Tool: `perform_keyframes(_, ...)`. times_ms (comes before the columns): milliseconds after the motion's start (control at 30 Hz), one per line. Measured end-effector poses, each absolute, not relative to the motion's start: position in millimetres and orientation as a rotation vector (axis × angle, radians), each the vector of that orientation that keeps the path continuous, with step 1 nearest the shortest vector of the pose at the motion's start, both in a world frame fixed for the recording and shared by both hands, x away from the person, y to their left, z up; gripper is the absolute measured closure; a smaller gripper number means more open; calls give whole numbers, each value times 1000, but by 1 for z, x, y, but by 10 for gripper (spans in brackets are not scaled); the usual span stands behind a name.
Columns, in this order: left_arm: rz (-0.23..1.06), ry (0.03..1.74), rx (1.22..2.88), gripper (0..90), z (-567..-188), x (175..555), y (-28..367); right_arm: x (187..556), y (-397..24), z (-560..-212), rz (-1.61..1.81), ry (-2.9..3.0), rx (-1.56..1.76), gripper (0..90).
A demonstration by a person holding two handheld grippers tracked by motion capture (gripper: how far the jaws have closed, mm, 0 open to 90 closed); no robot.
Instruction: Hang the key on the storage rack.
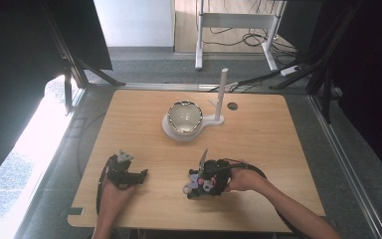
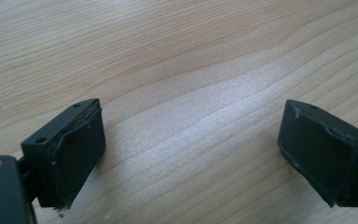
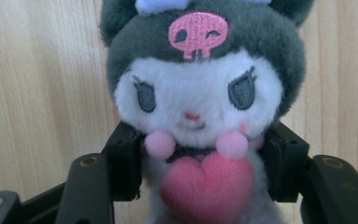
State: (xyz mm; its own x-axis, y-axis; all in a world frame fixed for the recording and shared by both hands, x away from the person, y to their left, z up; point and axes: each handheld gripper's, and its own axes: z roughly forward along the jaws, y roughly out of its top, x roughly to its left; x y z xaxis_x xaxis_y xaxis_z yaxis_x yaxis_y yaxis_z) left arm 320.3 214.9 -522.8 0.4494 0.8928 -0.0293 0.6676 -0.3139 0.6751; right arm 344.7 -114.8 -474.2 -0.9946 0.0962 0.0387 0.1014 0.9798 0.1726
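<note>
A plush doll [image 3: 196, 93] with a dark grey hood, a pink skull mark, a white face and a pink heart on its chest lies on the wooden table [image 1: 278, 149]. My right gripper [image 3: 198, 163] is shut on the doll's body, one black jaw pressing on each side just below the head. In the high view that right gripper [image 1: 197, 185] sits at the near middle of the table with the doll [image 1: 186, 188] at its tip. My left gripper [image 1: 142, 175] rests at the near left, and in its own view the left gripper [image 2: 191, 154] stands open over bare wood.
A shiny round bowl [image 1: 184, 116] sits on a white base at the table's far middle, with a white upright post [image 1: 223, 89] beside it. A small dark hole [image 1: 233, 106] lies in the tabletop to the post's right. Dark curtains flank the table.
</note>
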Motion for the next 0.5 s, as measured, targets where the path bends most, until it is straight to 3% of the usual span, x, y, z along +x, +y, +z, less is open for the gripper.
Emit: perform_keyframes(500,471,1300,2082,73,-523,320,215,360,-137,-443,-378,-3094,-271,425)
